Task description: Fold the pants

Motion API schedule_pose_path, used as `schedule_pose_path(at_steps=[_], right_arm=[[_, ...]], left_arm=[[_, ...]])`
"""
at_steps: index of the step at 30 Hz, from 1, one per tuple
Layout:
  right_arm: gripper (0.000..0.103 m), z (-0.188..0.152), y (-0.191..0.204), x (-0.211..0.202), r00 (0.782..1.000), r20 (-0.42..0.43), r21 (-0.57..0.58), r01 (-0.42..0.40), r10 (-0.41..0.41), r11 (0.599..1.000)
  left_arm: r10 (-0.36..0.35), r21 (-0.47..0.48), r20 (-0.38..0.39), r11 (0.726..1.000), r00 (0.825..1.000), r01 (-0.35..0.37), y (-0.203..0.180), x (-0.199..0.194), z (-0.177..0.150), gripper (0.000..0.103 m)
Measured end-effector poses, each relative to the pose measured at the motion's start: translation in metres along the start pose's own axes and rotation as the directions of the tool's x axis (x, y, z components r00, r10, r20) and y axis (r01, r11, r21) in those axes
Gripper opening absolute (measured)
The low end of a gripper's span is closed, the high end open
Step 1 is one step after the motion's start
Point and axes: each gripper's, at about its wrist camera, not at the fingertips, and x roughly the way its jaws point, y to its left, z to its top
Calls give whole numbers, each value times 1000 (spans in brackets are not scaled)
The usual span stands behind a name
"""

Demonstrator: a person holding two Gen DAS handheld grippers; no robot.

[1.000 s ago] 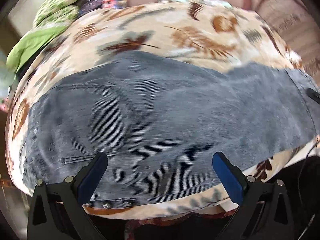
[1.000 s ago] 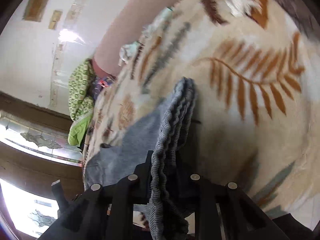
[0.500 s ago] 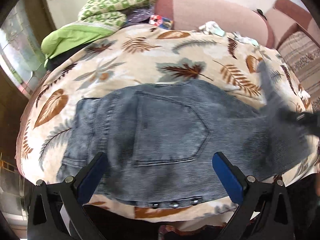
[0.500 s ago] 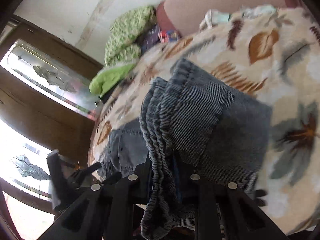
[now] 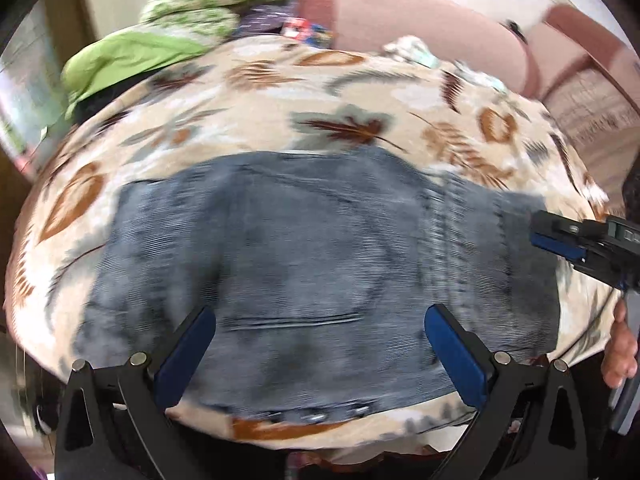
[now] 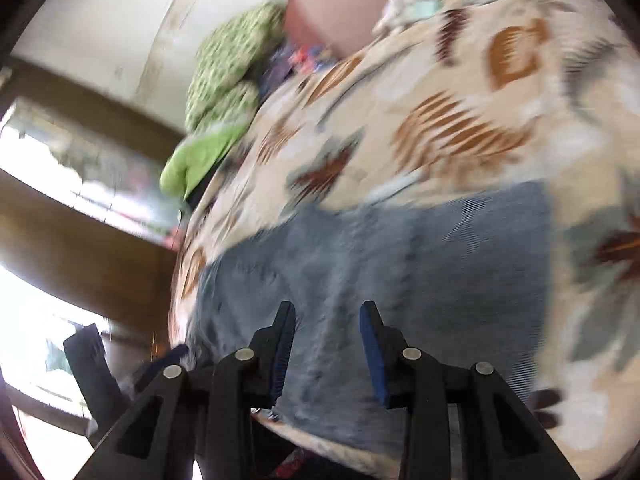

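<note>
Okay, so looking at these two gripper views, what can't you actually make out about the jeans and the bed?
- Jeans: motion blur in both views smears seams and fold layers, so the number of layers is unclear.
- Jeans' near edge, left wrist view: partly hidden behind the left gripper.
- Right gripper: cut off by the frame edge there.
- Clutter behind the blanket: too blurred to identify.

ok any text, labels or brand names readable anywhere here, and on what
No text can be read in either view.
The red and blue packet at the back of the leaf-print blanket may carry print, but it is too small and blurred to read.
The pants show rivets and stitching only, no visible tag or label.
The left tongs and right tongs show no markings.
</note>
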Motion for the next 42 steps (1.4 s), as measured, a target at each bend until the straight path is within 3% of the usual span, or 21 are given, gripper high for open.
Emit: schedule_pose_path(at_steps=[1,3,6,9,11,15,17,18,20,24,27,30,35,42], right_arm=[[36,-1,-15,3,999,-13,32,32,-32,999],[36,-9,-43,17,998,-60,108,-3,10,994],[36,-16,-72,18,993,-27,228,-105,114,968],[36,-11,-63,11,996,-51,186,-62,72,981],[38,-7,-50,1,998,-20,136,-59,62,989],[37,-5,-27,10,994,-25,94,-102,105,990],[54,-13,-27,32,994,-99,80,-34,42,996],[55,-17,-29,40,993,-113,61,-18,25,998],[55,-22,-22,37,998,-67,2,-12,12,1000],[56,-23,-15,36,996,-84,-53,12,-17,999],[56,-25,-19,35,997,-81,-41,-10,7,999],[56,-28,-22,37,997,-70,-49,-37,34,998],[56,-33,-26,33,997,-60,-66,-48,44,997],[56,-33,-21,34,998,-60,-90,-22,17,996]], left_arm=[[-13,15,-9,1000,1000,13,-10,7,1,103],[-62,49,-51,997,997,64,-32,27,0,103],[15,114,-150,993,989,2,-55,62,-7,103],[21,146,-126,989,992,-3,-60,59,-7,103],[4,126,-130,992,991,13,-54,52,-4,103],[28,57,-65,998,998,-24,-17,23,-5,103],[47,-4,-40,999,998,-47,12,7,-6,103],[54,-40,-31,998,998,-55,27,0,-7,103],[81,-108,-19,991,996,-83,61,-12,-7,103],[180,-244,-20,953,983,-180,138,-29,-8,103],[141,-299,-51,942,989,-150,179,-23,-8,103],[215,-322,-75,919,974,-227,198,-20,-11,103],[346,-329,18,888,938,-321,202,-47,-19,103],[506,-285,148,845,850,-453,189,-86,-14,103]])
